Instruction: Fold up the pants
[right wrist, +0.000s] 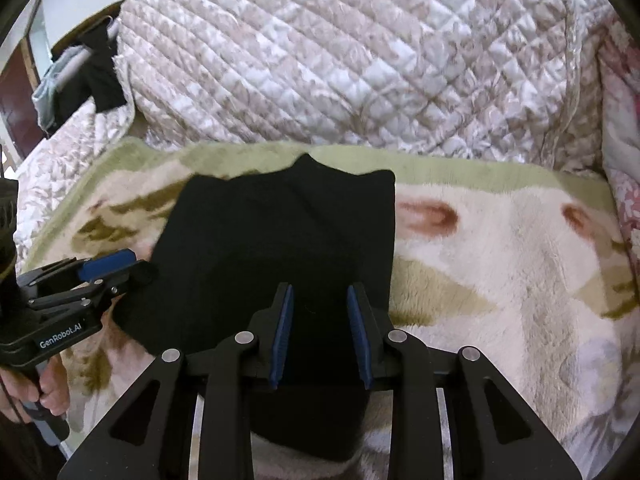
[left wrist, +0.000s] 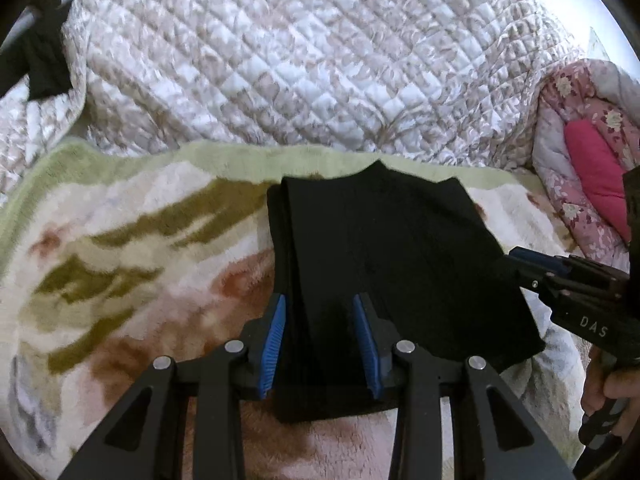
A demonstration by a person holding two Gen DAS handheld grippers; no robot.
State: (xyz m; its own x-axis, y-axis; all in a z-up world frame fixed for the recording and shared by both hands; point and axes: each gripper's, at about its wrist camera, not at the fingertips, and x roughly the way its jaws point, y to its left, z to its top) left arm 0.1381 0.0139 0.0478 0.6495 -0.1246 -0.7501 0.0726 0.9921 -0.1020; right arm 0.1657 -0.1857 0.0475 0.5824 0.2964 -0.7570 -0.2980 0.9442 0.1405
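Note:
The black pants [left wrist: 384,256] lie folded in a compact stack on a fleece blanket [left wrist: 132,248]; they also show in the right wrist view [right wrist: 276,236]. My left gripper [left wrist: 320,304] is open, its blue-padded fingers straddling the stack's near left part just above the cloth. My right gripper [right wrist: 320,292] is open over the stack's near right part. In the left wrist view the right gripper [left wrist: 520,258] reaches the stack's right edge. In the right wrist view the left gripper [right wrist: 132,264] sits at the stack's left edge.
A quilted white-and-beige bedspread [left wrist: 304,60] rises behind the blanket [right wrist: 500,264]. A pink floral quilt [left wrist: 588,168] is bunched at the right. Dark clothes [right wrist: 96,76] hang at the far left. Hands hold both gripper handles [right wrist: 48,384].

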